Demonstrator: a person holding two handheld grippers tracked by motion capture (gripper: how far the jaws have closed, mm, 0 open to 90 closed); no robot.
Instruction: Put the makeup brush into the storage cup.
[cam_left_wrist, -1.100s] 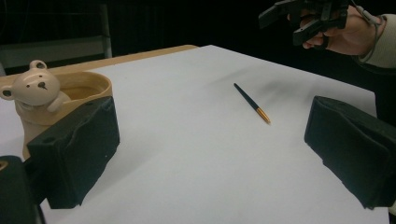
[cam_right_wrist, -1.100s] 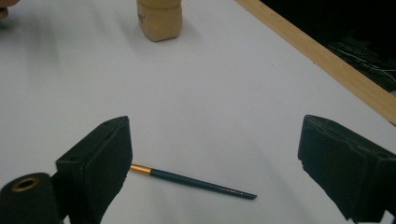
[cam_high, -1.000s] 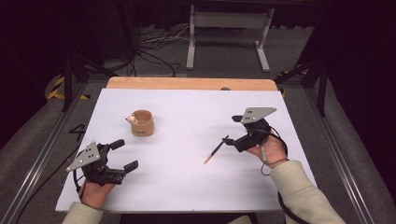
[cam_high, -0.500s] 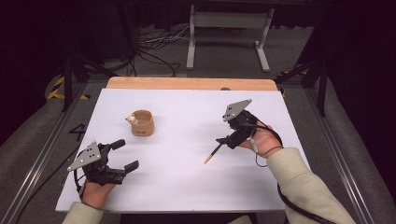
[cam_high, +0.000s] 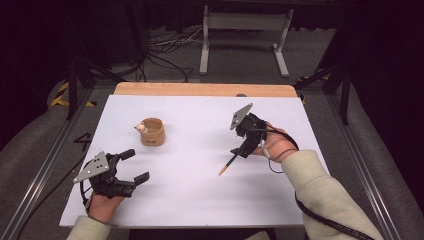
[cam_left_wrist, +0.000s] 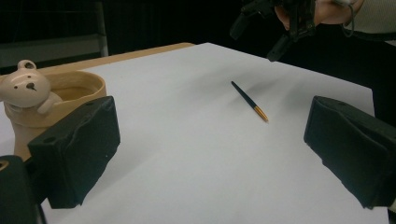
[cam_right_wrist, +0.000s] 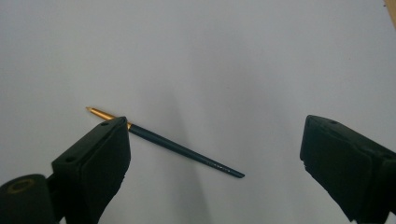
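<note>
From the high view, the white table (cam_high: 200, 200) is mostly bare: wide open surface lies between the two hands and along the near edge, and a strip of wooden edge (cam_high: 200, 89) runs along the far side. The pen (cam_high: 229, 163) lies flat right of centre, its gold tip pointing near-left. The right gripper (cam_high: 243, 150) hangs just above the pen's dark far end, tilted steeply down, the hand (cam_high: 272, 145) behind it to the right with the sleeve running off to the near right corner. The left gripper (cam_high: 131, 166) sits low near the near-left corner, jaws spread and pointing right. A tan bear cup (cam_high: 151, 131) stands left of centre, well apart from the pen.

In the left gripper view, its jaws stand wide apart with nothing between them. The bear cup (cam_left_wrist: 51, 100) is close at the left, the pen (cam_left_wrist: 249, 101) lies alone on clear white surface beyond, and the right gripper (cam_left_wrist: 280, 32) hovers above its far end.

In the right gripper view, the jaws are released and wide, looking down at the pen (cam_right_wrist: 182, 149), which lies slanted between them on the table, gold tip at the left jaw; neither jaw visibly touches it.
</note>
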